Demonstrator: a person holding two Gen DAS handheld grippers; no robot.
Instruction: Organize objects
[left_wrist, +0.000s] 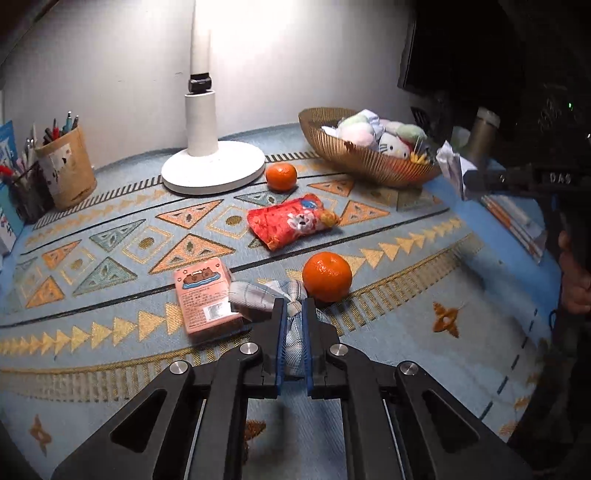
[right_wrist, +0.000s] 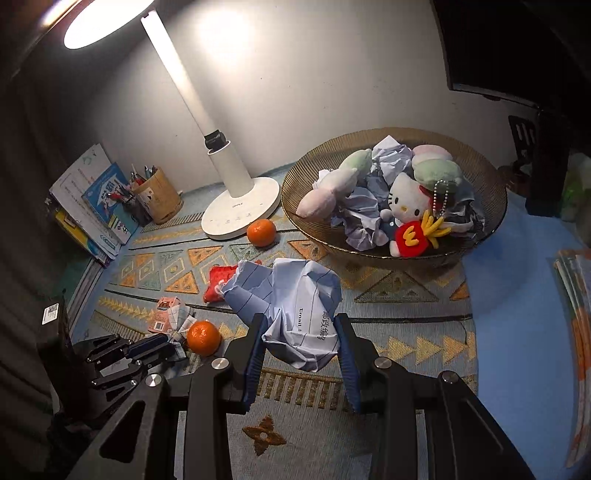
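My left gripper (left_wrist: 293, 306) is shut on a blue-white checked cloth (left_wrist: 258, 293) that lies on the patterned mat, between a pink card box (left_wrist: 205, 295) and a tangerine (left_wrist: 327, 277). It also shows in the right wrist view (right_wrist: 173, 341). My right gripper (right_wrist: 300, 325) is shut on a crumpled sheet of lined paper (right_wrist: 291, 302) and holds it above the mat, in front of the wire basket (right_wrist: 495, 206). The basket holds plush toys (right_wrist: 404, 201) and crumpled papers. A red snack bag (left_wrist: 290, 221) and a second tangerine (left_wrist: 281, 176) lie farther back.
A white desk lamp (left_wrist: 201, 122) stands at the back middle. A pen cup (left_wrist: 68, 166) and books (right_wrist: 92, 206) are at the back left. Booklets (right_wrist: 580, 332) lie on the blue surface at right. A dark monitor (right_wrist: 491, 48) is at the back right.
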